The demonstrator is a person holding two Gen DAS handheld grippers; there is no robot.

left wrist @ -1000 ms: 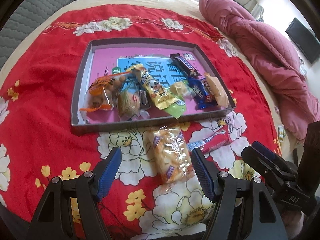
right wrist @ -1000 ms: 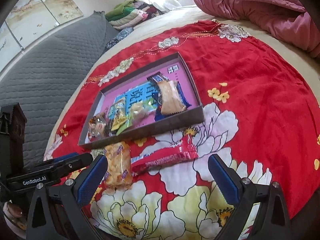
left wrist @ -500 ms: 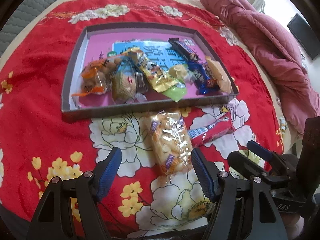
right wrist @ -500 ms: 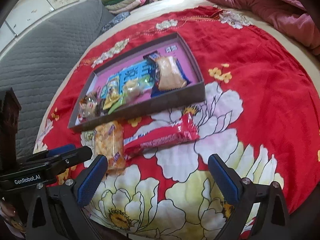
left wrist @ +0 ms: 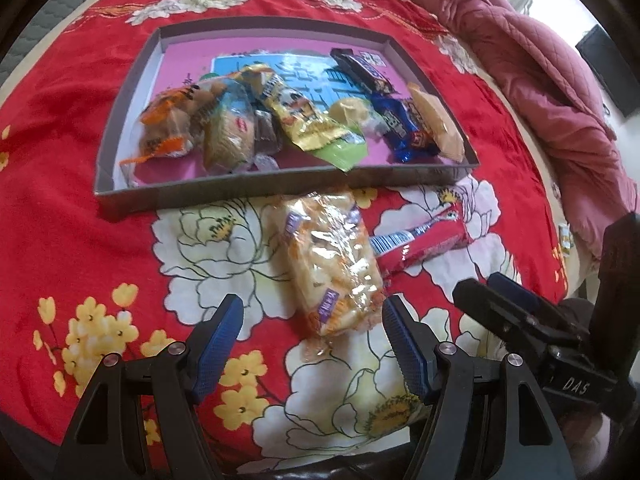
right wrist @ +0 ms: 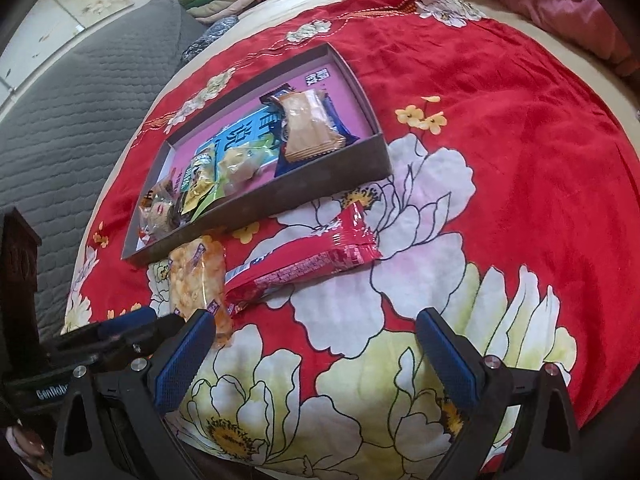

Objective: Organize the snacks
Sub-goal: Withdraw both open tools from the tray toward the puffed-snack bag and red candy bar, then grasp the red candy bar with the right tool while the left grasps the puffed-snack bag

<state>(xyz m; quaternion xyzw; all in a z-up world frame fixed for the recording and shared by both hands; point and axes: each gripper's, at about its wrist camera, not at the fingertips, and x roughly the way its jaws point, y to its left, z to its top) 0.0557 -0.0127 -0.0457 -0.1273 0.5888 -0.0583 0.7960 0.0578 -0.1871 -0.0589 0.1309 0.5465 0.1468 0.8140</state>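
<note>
- Shallow box (left wrist: 168, 194) holds mixed wrapped snacks (left wrist: 304, 120).
- Rice-cracker pack (left wrist: 332, 264) and red bar (right wrist: 304, 264) lie outside (touching).
- Left gripper (left wrist: 312, 344) and right gripper (right wrist: 316, 360) both spread wide, empty.

The left gripper (left wrist: 312, 344) has two matte black plastic arms, each tipped with a blue ribbed pad (left wrist: 218, 342) and fastened with round silver screws. The right gripper (right wrist: 316, 356) matches it, with blue dimpled pads (right wrist: 446, 360). White lettering reads "DAS" on its black body in the left view. The left one's side reads "GenRobo" in the right view.
</note>
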